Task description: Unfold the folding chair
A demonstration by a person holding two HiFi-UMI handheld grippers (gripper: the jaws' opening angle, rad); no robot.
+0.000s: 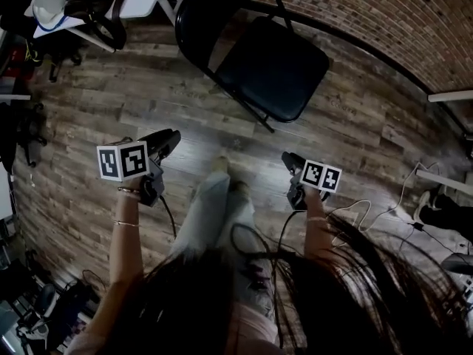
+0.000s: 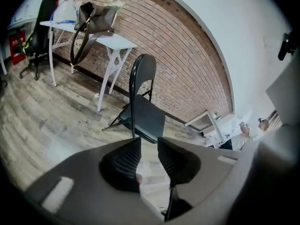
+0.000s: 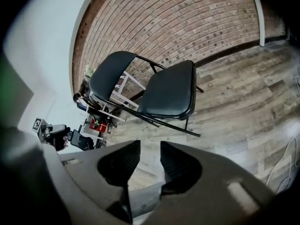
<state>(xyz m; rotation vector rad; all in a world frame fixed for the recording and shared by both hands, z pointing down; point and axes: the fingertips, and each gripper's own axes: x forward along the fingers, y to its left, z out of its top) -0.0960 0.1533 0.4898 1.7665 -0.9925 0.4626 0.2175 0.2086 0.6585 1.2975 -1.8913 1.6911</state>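
A black folding chair [image 1: 272, 69] stands unfolded on the wood floor, its seat flat and its backrest [image 1: 214, 6] upright toward the white table. It also shows ahead in the left gripper view [image 2: 144, 121] and the right gripper view [image 3: 168, 95]. My left gripper [image 1: 171, 137] hangs in the air left of the person's legs, well short of the chair. Its jaws stand apart with nothing between them [image 2: 149, 142]. My right gripper [image 1: 288, 157] hovers to the right, also clear of the chair, jaws apart and empty [image 3: 150, 146].
A white table [image 2: 112, 41] bearing a brown bag [image 2: 93, 18] stands by the brick wall [image 1: 384, 13] behind the chair. An office chair [image 2: 40, 27] is further left. Cables [image 1: 369, 213] trail on the floor at right. The person's legs [image 1: 214, 205] are between the grippers.
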